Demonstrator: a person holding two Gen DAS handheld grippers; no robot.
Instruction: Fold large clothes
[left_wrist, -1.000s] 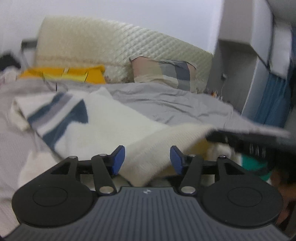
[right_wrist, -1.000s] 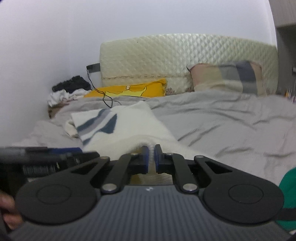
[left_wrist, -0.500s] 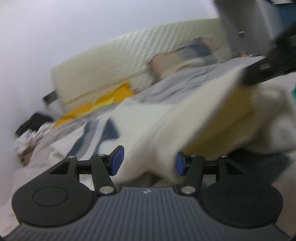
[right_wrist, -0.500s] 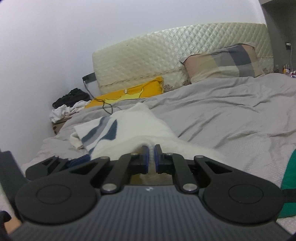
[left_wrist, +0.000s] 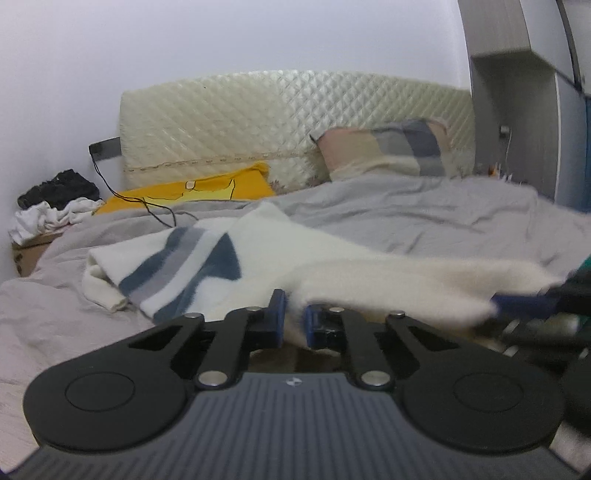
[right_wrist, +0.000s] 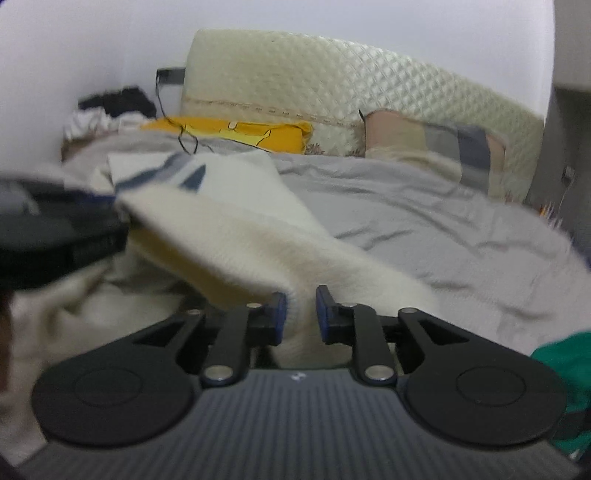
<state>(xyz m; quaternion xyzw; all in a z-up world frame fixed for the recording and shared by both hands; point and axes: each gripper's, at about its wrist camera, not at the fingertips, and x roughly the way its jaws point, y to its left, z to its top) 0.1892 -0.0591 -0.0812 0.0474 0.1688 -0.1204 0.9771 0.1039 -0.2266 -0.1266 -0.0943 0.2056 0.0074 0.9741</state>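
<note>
One bed (left_wrist: 424, 218) is carrying everything: one grey sheet, one quilted headboard (left_wrist: 288, 122), two pillows, a yellow one (left_wrist: 192, 190) and a patchwork one (left_wrist: 388, 151). One cream sweater (left_wrist: 258, 254) with blue and grey stripes is lying across the sheet, its near hem lifted toward me. My left fingers (left_wrist: 293, 319) are closing on a fold of that hem, which is sitting between them. My right fingers (right_wrist: 299, 314) are opening around another bunch of it; the blur is hiding whether they are pressing it, probably not.
</note>
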